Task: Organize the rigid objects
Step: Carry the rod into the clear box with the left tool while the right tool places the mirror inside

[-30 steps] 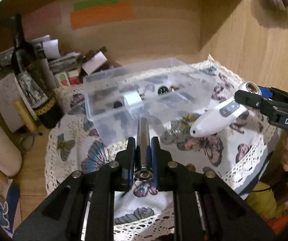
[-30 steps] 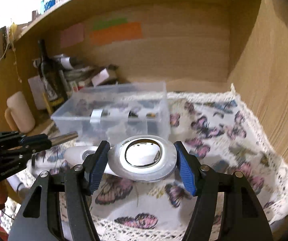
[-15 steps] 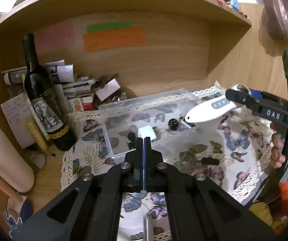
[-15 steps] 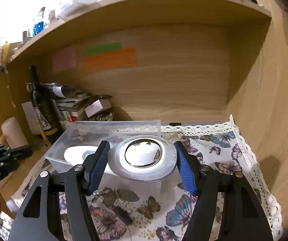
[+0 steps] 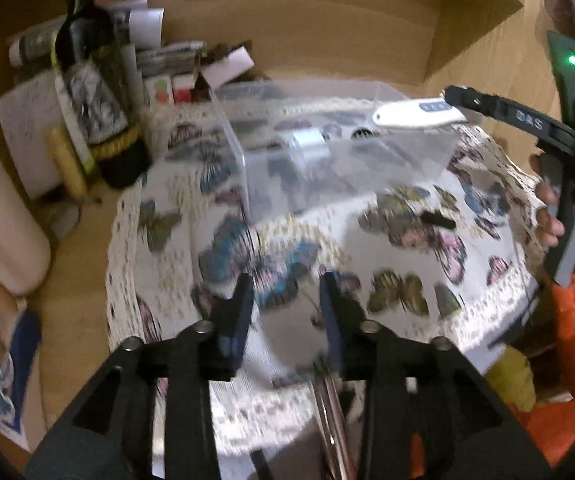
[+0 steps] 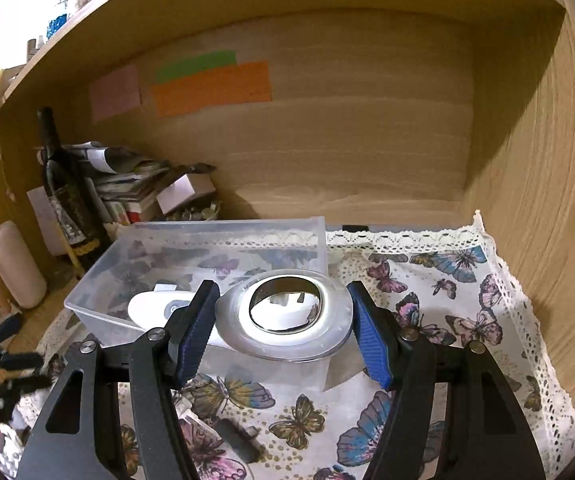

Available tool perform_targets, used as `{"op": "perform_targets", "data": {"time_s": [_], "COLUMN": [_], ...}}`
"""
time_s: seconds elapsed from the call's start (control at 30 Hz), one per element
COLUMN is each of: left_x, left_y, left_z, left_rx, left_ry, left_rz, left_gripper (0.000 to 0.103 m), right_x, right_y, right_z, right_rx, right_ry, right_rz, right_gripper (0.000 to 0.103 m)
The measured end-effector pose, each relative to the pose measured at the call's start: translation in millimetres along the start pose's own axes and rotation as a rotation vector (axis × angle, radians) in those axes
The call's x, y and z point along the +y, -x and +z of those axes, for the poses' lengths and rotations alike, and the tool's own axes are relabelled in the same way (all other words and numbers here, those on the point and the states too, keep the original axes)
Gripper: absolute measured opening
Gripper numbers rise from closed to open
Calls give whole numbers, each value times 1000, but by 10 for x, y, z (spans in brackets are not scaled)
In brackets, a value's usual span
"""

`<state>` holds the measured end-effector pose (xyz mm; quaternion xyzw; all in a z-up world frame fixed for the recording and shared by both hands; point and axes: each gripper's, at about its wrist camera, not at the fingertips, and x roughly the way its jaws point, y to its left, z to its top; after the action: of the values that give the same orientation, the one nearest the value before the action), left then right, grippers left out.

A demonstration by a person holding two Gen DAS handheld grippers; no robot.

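My right tool [image 6: 283,330] grips the white device [image 6: 287,316] over the clear bin [image 6: 223,236]; left tool [image 5: 285,312] released, w/ nothing between its fingers, above butterfly cloth [image 5: 407,240].

Left tongs [image 5: 285,312] are spread apart with nothing between them, hanging over the butterfly cloth [image 5: 391,248] near its front edge. A metal tube [image 5: 333,420] shows at the bottom of the shot, under the right-hand finger, pretty blurry. The clear plastic box [image 5: 327,152] sits toward the back of the cloth with a few small bits inside. The right tongs [image 5: 463,100] come in from the right, clamped on a white handheld device [image 5: 415,114] whose tip is over the box's right end. A dark wine bottle [image 5: 95,80] stands at the counter's back left, and a small black piece [image 5: 437,219] lies on the cloth in front of the box.
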<state>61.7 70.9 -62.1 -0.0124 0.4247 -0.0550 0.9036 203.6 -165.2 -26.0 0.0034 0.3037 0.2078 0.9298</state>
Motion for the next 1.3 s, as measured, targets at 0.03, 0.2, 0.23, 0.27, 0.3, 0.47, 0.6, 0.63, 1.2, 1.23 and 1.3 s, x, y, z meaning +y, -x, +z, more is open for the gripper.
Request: {"op": "perform_targets", "data": {"time_s": [0.03, 0.2, 0.23, 0.27, 0.3, 0.47, 0.6, 0.63, 1.2, 1.23, 1.3], "left_x": [-9, -82, -109, -126, -138, -233, -266, -263, 23, 33, 50], "left_y": [3, -4, -1, -2, 4, 76, 2, 12, 115, 130, 158], "left_z": [-44, -307, -355, -381, -413, -541, -627, -628, 261, 336, 479], "left_rx": [8, 55, 59, 63, 66, 56, 71, 59, -125, -140, -164], "left_ry": [6, 37, 35, 35, 36, 23, 18, 20, 47, 46, 48], "left_rz": [-1, -3, 5, 9, 12, 28, 41, 48, 70, 71, 69], "left_gripper": [37, 37, 37, 37, 37, 37, 22, 19, 15, 15, 15], "right_x": [3, 0, -1, 2, 8, 21, 12, 11, -30, -29, -26], "right_y": [-15, -22, -12, 5, 19, 79, 134, 151, 98, 77, 20], "right_z": [-3, -49, -54, -62, -69, -92, -79, -75, 164, 174, 198], "right_rx": [5, 19, 19, 18, 16, 11, -3, -7, -39, -37, -30], "right_ry": [2, -7, -8, -7, -5, 1, -8, -7, -9, -6, -2], "right_rz": [0, 7, 7, 6, 2, -6, -7, -8, -19, -18, -16], "right_gripper": [62, 62, 62, 62, 62, 62, 62, 62, 62, 62, 62]}}
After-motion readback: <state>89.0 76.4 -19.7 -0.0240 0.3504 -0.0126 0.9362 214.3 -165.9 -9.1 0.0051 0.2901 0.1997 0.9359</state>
